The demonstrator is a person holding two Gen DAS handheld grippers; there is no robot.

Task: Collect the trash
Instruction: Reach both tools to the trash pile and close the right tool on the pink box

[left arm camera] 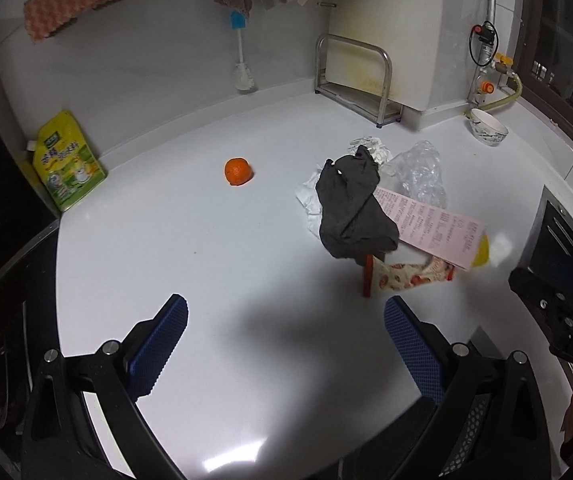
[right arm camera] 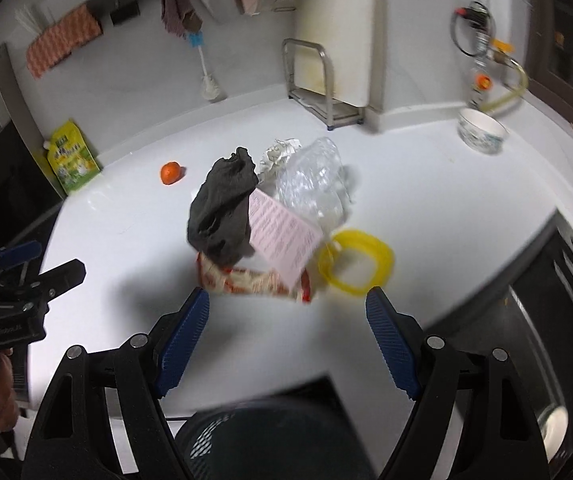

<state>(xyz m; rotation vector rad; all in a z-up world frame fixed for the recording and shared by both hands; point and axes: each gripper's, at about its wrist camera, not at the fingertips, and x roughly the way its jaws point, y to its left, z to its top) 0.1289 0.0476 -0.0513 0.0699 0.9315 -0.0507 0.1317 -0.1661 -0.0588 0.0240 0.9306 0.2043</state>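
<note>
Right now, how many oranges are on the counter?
1: the orange sits alone left of the trash pile, apart from it. More could be hidden under the pile.

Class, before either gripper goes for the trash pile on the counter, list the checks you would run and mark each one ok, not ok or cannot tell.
1. Left gripper open, empty: ok.
2. Right gripper open, empty: ok.
3. Trash gathered in one pile: ok; dark cloth lies over snack wrapper and pink paper.
4. Path from right gripper to snack wrapper free: ok.
5. Orange apart from pile: ok.
6. Bin placed within reach: cannot tell.
</note>
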